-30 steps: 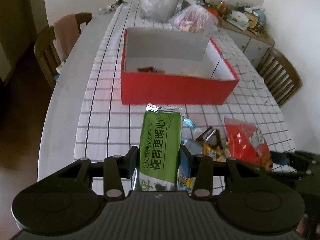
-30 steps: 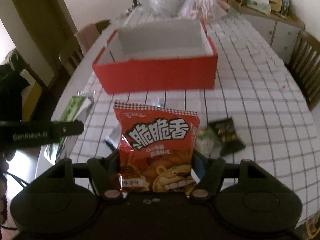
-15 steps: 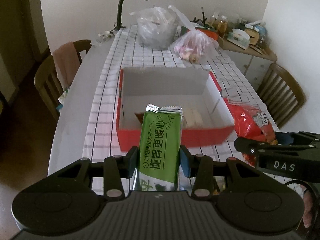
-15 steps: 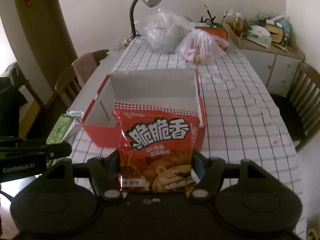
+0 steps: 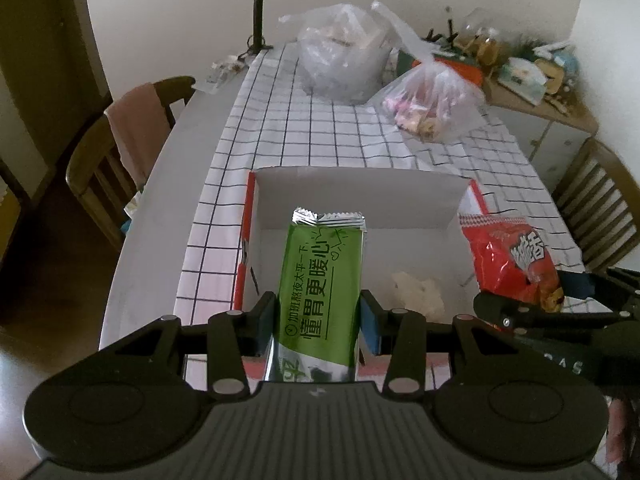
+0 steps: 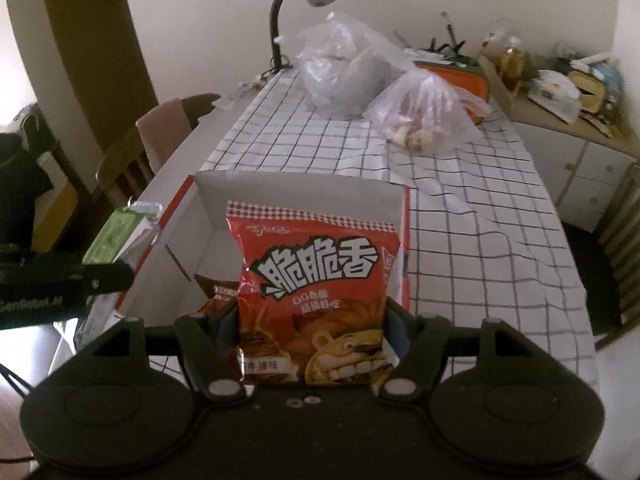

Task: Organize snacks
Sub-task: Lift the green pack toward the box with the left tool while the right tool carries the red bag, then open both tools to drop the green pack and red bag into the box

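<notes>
The left gripper (image 5: 318, 314), a black two-finger tool with blue pads, points forward and steeply downward. Its jaws are clamped on a tall green foil snack packet (image 5: 322, 280), which stands upright between the pads. The right gripper (image 6: 312, 330), a matching black two-finger tool, points down at a similar slope just to its right. Its jaws stand wider and press the sides of a red crinkly snack bag (image 6: 316, 280), also upright. Part of a hand (image 5: 618, 436) shows at the lower right edge of the left wrist view, behind the right gripper.
</notes>
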Tool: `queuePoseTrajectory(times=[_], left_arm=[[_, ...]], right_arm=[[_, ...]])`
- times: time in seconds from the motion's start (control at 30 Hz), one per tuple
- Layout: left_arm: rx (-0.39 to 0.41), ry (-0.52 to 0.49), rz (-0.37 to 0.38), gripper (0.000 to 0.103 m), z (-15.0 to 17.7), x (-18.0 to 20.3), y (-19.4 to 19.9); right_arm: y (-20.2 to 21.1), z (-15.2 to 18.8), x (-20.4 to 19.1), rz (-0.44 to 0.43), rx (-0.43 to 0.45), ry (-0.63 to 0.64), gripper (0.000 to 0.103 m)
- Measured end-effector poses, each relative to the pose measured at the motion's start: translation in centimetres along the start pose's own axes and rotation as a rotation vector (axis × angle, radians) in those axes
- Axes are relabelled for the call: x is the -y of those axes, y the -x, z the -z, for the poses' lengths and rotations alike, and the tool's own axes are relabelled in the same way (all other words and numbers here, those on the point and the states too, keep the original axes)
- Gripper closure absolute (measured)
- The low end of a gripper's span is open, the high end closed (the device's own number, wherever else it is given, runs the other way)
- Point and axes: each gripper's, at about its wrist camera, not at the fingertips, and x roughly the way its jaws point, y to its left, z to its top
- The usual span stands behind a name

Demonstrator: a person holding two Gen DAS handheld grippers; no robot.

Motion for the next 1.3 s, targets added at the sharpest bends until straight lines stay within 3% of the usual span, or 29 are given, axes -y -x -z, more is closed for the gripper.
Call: queuePoseTrajectory(times=[0.37, 0.67, 1.03, 1.3], left_arm=[[-0.104, -0.021, -0.043, 0.06, -2.2, 0.9, -6.6], [-0.182, -0.03, -0.087, 0.06, -1.7, 1.7, -10.6], [-0.229, -0.009, -0.099, 0.06, -0.9, 2.2, -12.4], [-0.208, 0.018, -0.103, 0.059, -0.6, 2.2, -11.6]], right_arm=[[-6.9, -1.2, 0.2, -0.011, -0.103, 0.076, 0.033], [-10.4, -0.7, -0.3, -0.022, -0.166, 0.142, 0.033], [-11.5, -0.7, -0.3, -0.045, -0.176, 0.203, 0.03], [-11.1, -0.8, 0.3, -0.07, -0.162, 0.196, 0.025]])
